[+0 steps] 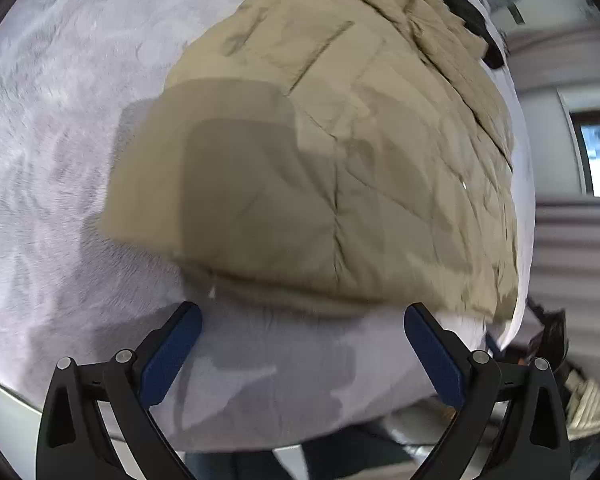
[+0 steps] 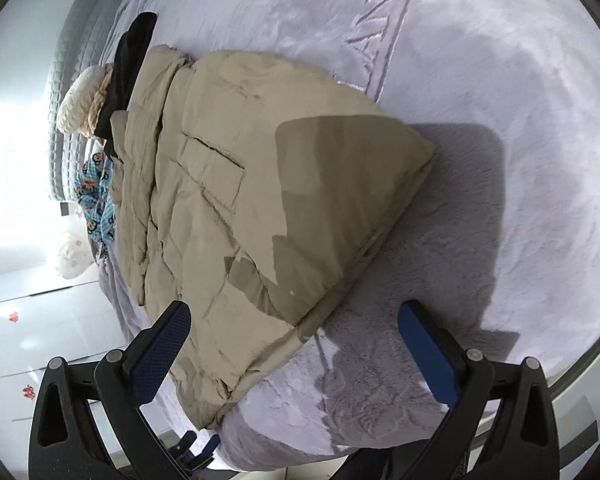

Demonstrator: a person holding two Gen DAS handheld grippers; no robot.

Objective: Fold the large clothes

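While both grippers hover above the bed (image 2: 500, 80), the beige coat (image 1: 340, 152) serves as the reference for every position below.

Left gripper (image 1: 302, 356): jaws spread wide, nothing between the pads. The coat's near hem lies just ahead of the fingertips, across the line the gripper points along, apart from them. A band of bare grey cover separates hem and pads. The picture is blurred, so finer detail of the hem cannot be confirmed.

Coat: it lies flat on the cover, apparently already folded into a thick quilted slab. Its long axis runs away from both grippers toward the far end of the bed, where a black garment (image 2: 130, 68) rests against it.

Right gripper (image 2: 294, 350): jaws fully apart, clamped on nothing. The coat (image 2: 260, 184) reaches between them here; its near corner lies under the left pad and slightly past it, with no visible pinch. The right pad stands over bare cover, beside the coat's long edge.

Judgement: the right gripper is nearer to a grasp, already straddling the near corner. The left needs a short advance to reach the hem. Lifting the near end and carrying it along the long axis looks the likely fold.
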